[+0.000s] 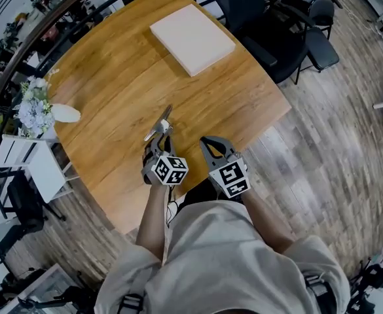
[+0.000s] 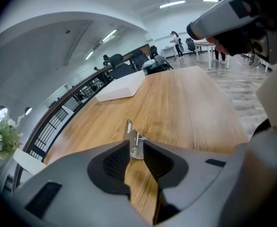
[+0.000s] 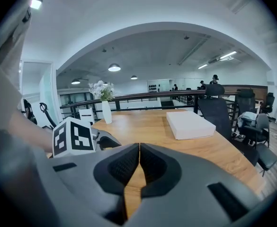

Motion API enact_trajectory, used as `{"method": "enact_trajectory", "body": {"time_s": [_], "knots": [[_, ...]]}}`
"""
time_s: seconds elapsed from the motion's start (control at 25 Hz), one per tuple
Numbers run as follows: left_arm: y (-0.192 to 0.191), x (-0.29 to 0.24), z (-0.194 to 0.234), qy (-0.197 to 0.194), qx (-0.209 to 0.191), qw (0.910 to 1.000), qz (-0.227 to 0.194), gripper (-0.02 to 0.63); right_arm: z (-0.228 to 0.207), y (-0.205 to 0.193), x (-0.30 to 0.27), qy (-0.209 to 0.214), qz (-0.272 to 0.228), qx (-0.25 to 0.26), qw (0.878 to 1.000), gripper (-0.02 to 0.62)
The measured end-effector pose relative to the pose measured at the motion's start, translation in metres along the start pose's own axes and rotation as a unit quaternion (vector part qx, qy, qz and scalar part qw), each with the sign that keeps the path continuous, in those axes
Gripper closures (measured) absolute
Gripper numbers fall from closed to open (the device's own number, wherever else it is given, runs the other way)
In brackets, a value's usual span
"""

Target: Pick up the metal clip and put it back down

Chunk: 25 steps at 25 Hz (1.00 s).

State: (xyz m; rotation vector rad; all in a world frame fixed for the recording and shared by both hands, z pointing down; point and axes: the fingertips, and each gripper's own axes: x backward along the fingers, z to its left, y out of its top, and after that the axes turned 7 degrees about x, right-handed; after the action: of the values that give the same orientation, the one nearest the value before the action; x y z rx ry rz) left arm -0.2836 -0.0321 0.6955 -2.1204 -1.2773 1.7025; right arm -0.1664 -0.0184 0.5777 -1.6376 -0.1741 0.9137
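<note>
Clamping the metal clip (image 2: 129,130) — left gripper (image 2: 136,146) fingers, right gripper (image 3: 139,148) fingers together, open table (image 2: 185,103) ahead

No words, numbers or brand names can be read anywhere. The only signs are black-and-white square markers, block patterns rather than letters. They stand on the left cube (image 1: 167,169) at the rear of the left hand-held gripper (image 1: 162,131) and on the right cube (image 1: 230,177) behind the right hand-held gripper (image 1: 208,141).

The grey left tool (image 1: 161,138) and right tool (image 1: 211,141) bear black-and-white marker cubes (image 1: 167,169); the shirt (image 1: 224,254) is beige and short-sleeved.
</note>
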Motion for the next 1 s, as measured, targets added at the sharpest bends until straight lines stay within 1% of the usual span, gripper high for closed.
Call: {"method": "enact_trajectory", "body": {"time_s": [0.08, 0.24, 0.36, 0.52, 0.68, 0.84, 0.92, 1.0], "knots": [[-0.003, -0.008, -0.001, -0.007, -0.008, 0.9999, 0.010, 0.502, -0.002, -0.001, -0.002, -0.002, 0.002, -0.002, 1.000, 0.569], [-0.008, -0.019, 0.000, -0.011, -0.022, 0.9995, 0.021, 0.486, -0.006, -0.002, -0.004, -0.009, 0.005, -0.005, 1.000, 0.569], [-0.007, -0.026, 0.000, -0.015, -0.031, 0.9991, 0.024, 0.485, -0.010, -0.005, -0.006, -0.016, 0.007, -0.004, 1.000, 0.569], [-0.009, -0.033, -0.001, -0.022, -0.032, 0.9988, 0.029, 0.485, -0.011, -0.008, -0.008, -0.022, 0.016, -0.010, 1.000, 0.568], [-0.008, -0.039, 0.003, -0.022, -0.036, 0.9987, 0.028, 0.485, -0.012, -0.006, -0.011, -0.027, 0.020, -0.014, 0.999, 0.569], [-0.004, -0.040, 0.010, -0.013, -0.040, 0.9988, 0.025, 0.486, -0.010, -0.006, -0.013, -0.031, 0.024, -0.015, 0.999, 0.569], [-0.003, -0.039, 0.012, -0.014, -0.032, 0.9990, 0.028, 0.517, -0.008, -0.007, -0.012, -0.032, 0.026, -0.015, 0.999, 0.569], [-0.003, -0.039, 0.012, -0.016, -0.029, 0.9990, 0.031, 0.520, -0.008, -0.009, -0.013, -0.034, 0.026, -0.012, 0.999, 0.569]]}}
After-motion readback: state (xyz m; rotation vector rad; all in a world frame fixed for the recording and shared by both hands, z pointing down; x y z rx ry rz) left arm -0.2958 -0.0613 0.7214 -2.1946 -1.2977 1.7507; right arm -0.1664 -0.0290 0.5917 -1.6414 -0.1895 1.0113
